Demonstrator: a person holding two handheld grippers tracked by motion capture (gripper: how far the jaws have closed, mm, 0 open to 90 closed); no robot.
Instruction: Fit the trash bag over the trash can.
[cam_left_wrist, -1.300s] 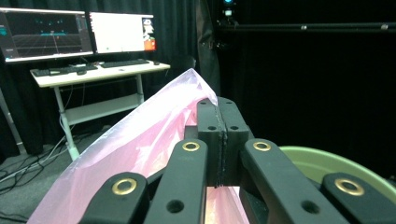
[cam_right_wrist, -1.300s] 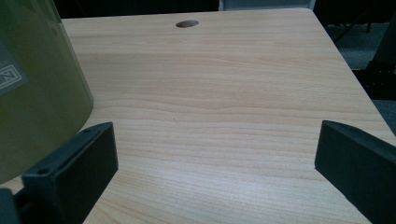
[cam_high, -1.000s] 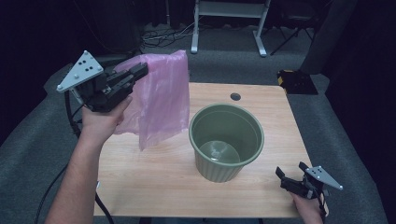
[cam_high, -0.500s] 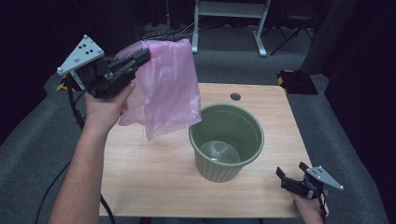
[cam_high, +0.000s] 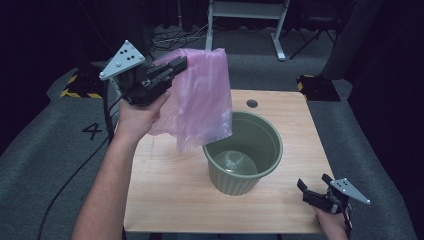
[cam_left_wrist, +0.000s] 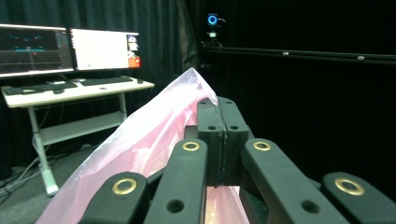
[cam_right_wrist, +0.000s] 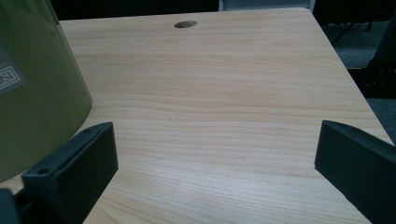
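A pink plastic bag (cam_high: 200, 100) hangs in the air over the table's left half, its lower corner reaching the rim of the green bin (cam_high: 243, 150). My left gripper (cam_high: 178, 63) is shut on the bag's top edge, raised well above the table. In the left gripper view the jaws are pressed together on the pink bag (cam_left_wrist: 144, 144). The green bin stands upright and empty in the table's middle. My right gripper (cam_high: 314, 187) rests open at the table's front right corner, beside the green bin (cam_right_wrist: 37, 98), with nothing between its fingers.
The wooden table (cam_high: 165, 200) has a round cable hole (cam_high: 252, 103) at its far side. A desk with monitors (cam_left_wrist: 70, 46) stands beyond the table. A black cable (cam_high: 75, 170) trails from the left gripper down to the floor.
My left gripper has lifted the pink bag higher and carried it right, toward the bin. The right gripper has stayed where it was.
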